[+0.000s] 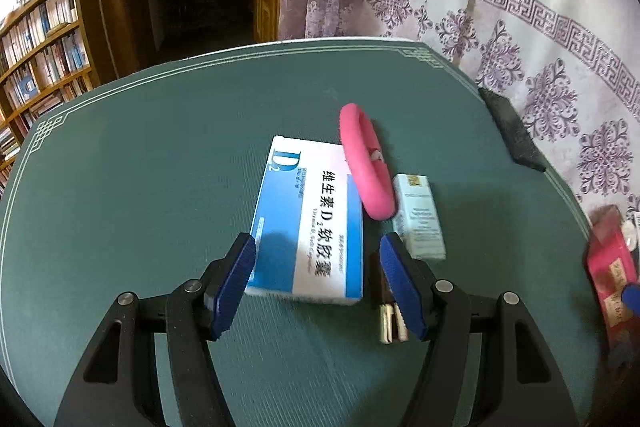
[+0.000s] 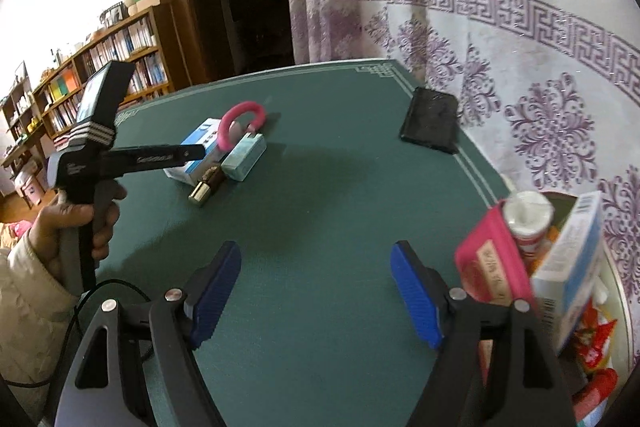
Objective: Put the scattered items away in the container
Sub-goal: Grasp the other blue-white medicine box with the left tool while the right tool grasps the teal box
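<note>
The left gripper (image 1: 316, 283) is seen low in the left wrist view with its blue pads spread moderately wide; nothing is gripped, though the near end of the blue and white medicine box (image 1: 310, 227) lies between the pad tips. A pink ring (image 1: 366, 163) is propped against the far right corner of that box, and a pale green carton (image 1: 420, 221) lies just right of it. A small brown and gold tube (image 1: 390, 323) is partly hidden behind the right pad. All of these rest on the green table (image 1: 140, 187), near the centre of the frame.

In the right wrist view the right gripper (image 2: 316, 291) is held wide and empty over bare table, at the bottom of the frame. The container (image 2: 622, 311) is found at the lower right edge, already crowded: a pink box (image 2: 492, 263), a white bottle (image 2: 526, 217) and a blue and white carton (image 2: 568, 267) are standing up in it. A dark flat object (image 2: 432, 121) lies by the table's far right edge. The person's hand (image 2: 76, 227) is seen at the left, wrapped around the other gripper's handle
</note>
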`<state>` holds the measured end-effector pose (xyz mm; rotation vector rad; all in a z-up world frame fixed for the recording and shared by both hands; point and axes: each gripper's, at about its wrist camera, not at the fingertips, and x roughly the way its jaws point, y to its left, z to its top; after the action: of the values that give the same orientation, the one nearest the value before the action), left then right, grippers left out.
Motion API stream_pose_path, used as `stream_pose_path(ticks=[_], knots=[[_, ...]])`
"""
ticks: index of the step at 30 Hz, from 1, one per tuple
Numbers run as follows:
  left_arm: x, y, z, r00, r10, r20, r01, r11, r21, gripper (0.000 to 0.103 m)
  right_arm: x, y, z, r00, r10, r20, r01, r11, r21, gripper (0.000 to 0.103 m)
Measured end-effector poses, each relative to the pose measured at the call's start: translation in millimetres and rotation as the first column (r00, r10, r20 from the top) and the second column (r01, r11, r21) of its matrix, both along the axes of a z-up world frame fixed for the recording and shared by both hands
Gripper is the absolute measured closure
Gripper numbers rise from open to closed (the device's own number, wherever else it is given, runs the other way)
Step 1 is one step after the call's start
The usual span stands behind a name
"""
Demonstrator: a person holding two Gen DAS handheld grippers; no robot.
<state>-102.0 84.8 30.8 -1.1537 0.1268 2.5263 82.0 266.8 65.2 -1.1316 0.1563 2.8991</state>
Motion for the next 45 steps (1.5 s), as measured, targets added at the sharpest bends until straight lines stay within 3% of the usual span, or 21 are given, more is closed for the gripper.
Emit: stream_pose_path(ticks=[9, 15, 24, 32, 45], knots=[[-17.1, -3.3, -18.9, 0.999, 0.002, 0.049, -0.003, 1.0, 0.016, 0.03, -23.9, -10.2, -9.5, 0.999, 0.021, 0.039, -0.02, 1.0, -0.009, 0.023], [-17.8, -8.6, -18.7, 1.0, 0.008, 0.026, -0.009, 0.999, 0.039, 0.03, -42.5, -18.7, -15.9, 0.997, 0.04, 0.059, -0.039, 0.999, -0.01, 0.023], [-12.6, -16.2, -11.1, 0.999, 0.043, 0.002, -0.043, 0.998, 0.052, 0.034, -80.8, -29.6, -22.9, 0.995, 0.064, 0.072, -0.061, 0.997, -0.041, 0.023], [-9.9, -37.2, 9.3, 0.994, 0.099, -0.035, -0.094, 0.987, 0.129, 0.036, -132.7, -43.7, -27.9, 0.994, 0.068, 0.083, -0.063, 0.996, -0.07, 0.023], [-16.7, -37.5, -6.0, 0.994, 0.103, 0.039, -0.107, 0.986, 0.124, 0.036, -194.7, -65.5, -48.7, 0.988, 0.051, 0.148, -0.043, 0.998, -0.053, 0.05]])
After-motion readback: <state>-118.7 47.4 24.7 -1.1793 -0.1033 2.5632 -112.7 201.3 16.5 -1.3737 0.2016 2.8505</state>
